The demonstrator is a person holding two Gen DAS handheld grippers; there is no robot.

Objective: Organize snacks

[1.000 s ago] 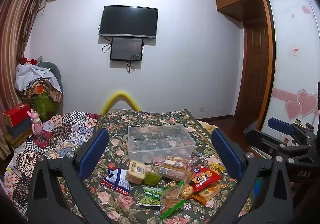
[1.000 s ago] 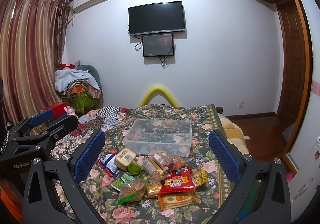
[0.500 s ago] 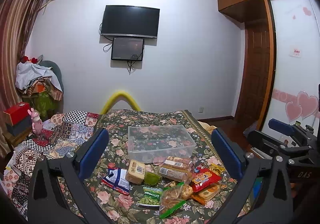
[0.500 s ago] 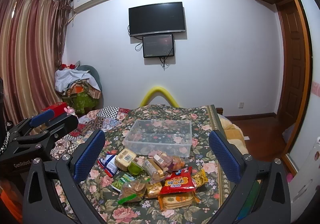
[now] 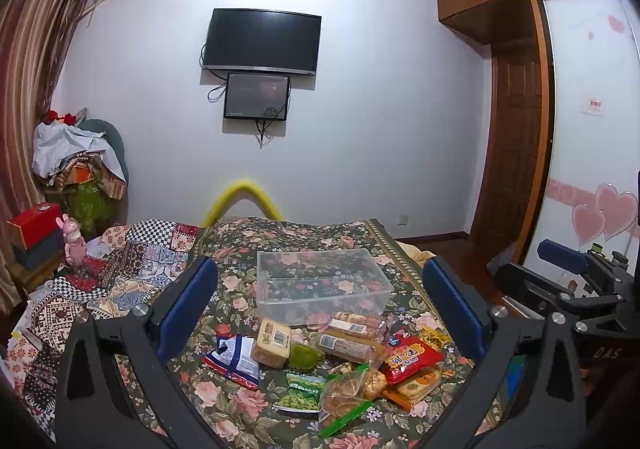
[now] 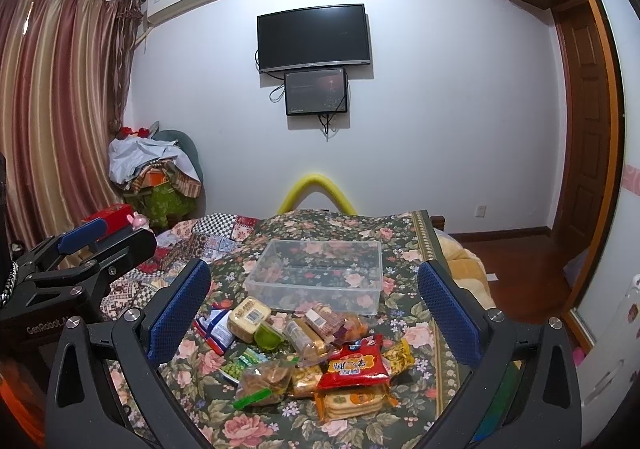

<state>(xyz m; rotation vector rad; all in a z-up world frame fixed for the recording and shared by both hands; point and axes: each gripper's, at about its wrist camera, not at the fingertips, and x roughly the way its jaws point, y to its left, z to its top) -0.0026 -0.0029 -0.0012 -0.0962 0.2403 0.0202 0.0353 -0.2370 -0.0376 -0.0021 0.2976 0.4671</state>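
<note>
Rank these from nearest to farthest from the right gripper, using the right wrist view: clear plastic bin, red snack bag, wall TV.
1. Red snack bag: closest, between the open fingers of the right gripper, low in view.
2. Clear plastic bin: behind the snack pile, mid-bed.
3. Wall TV: farthest, on the far wall.

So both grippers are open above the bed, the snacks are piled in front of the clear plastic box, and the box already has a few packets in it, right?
Not quite: the clear plastic box is empty, as the right wrist view shows through its walls. The rest holds: left gripper and right gripper are open, and the snacks lie in front of it.
</note>
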